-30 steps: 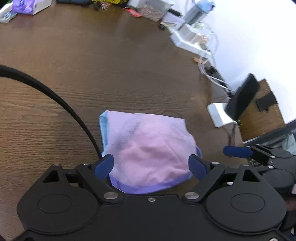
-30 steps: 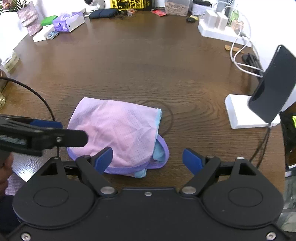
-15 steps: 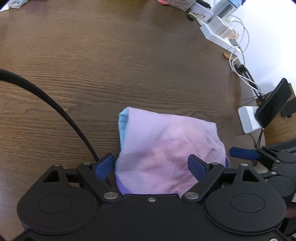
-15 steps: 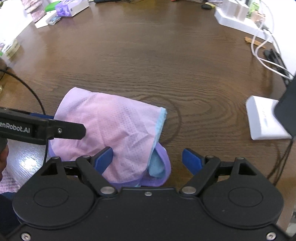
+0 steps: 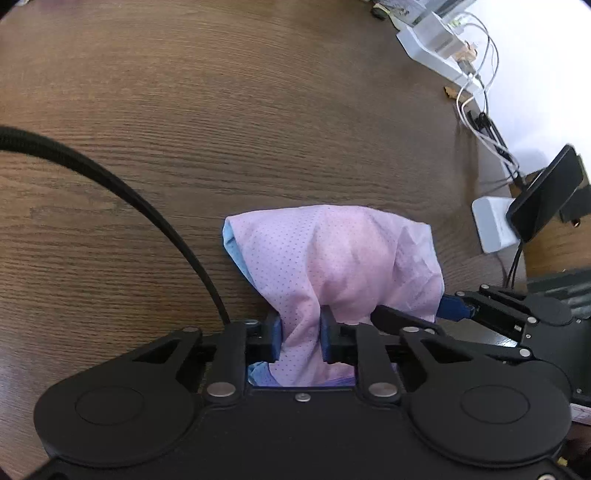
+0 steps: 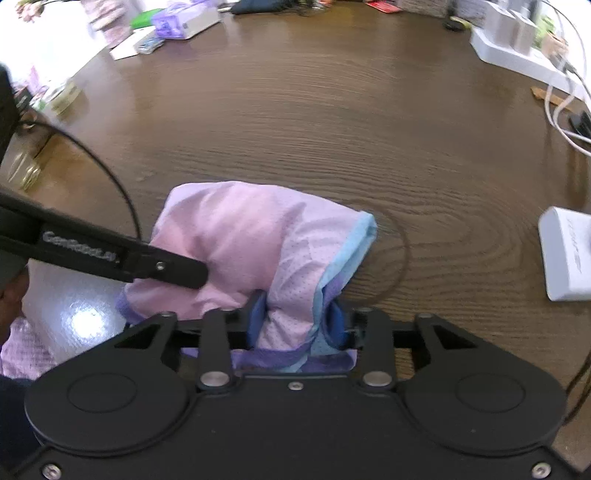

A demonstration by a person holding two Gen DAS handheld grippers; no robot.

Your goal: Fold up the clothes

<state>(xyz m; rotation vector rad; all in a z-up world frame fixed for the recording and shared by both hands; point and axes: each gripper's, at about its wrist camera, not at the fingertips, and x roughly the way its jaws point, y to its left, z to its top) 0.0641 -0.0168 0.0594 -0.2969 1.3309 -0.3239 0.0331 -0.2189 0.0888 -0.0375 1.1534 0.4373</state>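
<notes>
A folded pink mesh garment (image 5: 332,258) with light blue and purple trim lies on the brown wooden table (image 5: 221,110). My left gripper (image 5: 301,338) is closing, its blue pads pinching a bunch of the near edge of the cloth. In the right wrist view the same pink garment (image 6: 240,229) shows its blue hem at the right. My right gripper (image 6: 297,325) is closing too, and its pads squeeze the near right corner of the fabric. The left gripper's black finger (image 6: 166,271) reaches in from the left onto the cloth.
A black cable (image 5: 110,181) curves across the table at the left. A white stand (image 5: 491,225) holding a dark phone (image 5: 543,192) is at the right. White power strips with cables (image 6: 517,48) and small boxes (image 6: 177,22) line the far edge.
Both grippers dropped onto the near edge of the garment and their jaws went from wide open to pinching the cloth, which now bunches up between the pads.
</notes>
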